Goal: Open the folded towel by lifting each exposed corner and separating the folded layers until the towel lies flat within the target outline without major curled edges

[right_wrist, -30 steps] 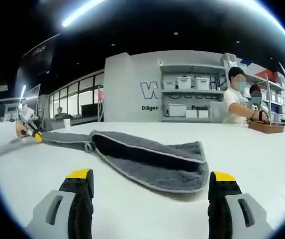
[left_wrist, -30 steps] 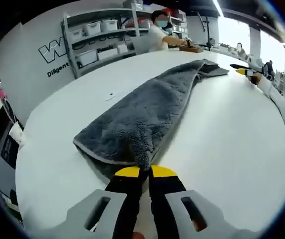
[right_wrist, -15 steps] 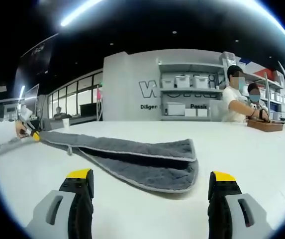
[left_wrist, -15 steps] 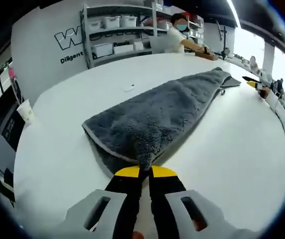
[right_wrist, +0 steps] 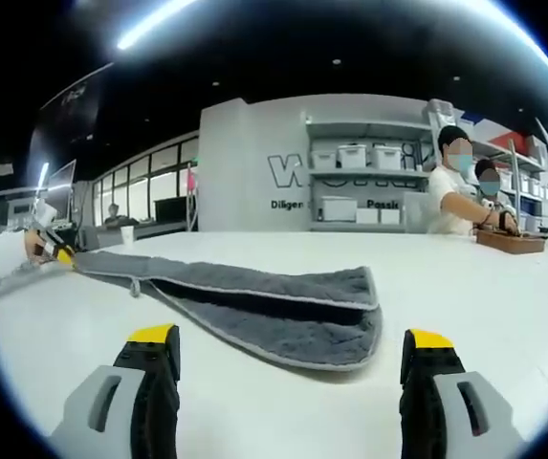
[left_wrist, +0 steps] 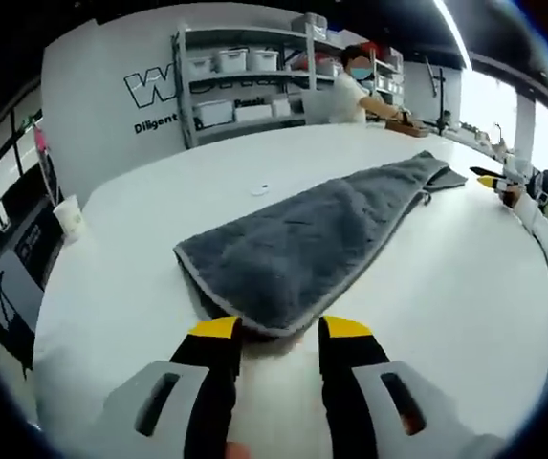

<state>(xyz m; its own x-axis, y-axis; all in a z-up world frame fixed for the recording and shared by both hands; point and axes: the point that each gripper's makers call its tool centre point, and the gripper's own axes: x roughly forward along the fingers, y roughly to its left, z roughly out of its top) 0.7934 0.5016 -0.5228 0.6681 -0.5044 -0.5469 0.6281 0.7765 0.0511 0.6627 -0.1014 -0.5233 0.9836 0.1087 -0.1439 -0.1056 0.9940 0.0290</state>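
A grey fluffy towel with a pale hem lies stretched out long on the white table, still folded along its length. Its near end rests just past the tips of my left gripper, which is open with nothing between its jaws. In the right gripper view the towel lies a short way ahead, two layers showing at its rounded end. My right gripper stands open and wide, low over the table and apart from the towel. The left gripper shows small at the towel's far end.
Shelves with white bins stand against the back wall. People work at the table's far side beside a wooden tray. A small white object lies on the table, and a cup stands at its left edge.
My left gripper was shut on the towel's near corner; now it is open and the corner lies flat on the table. The right gripper has stayed put.
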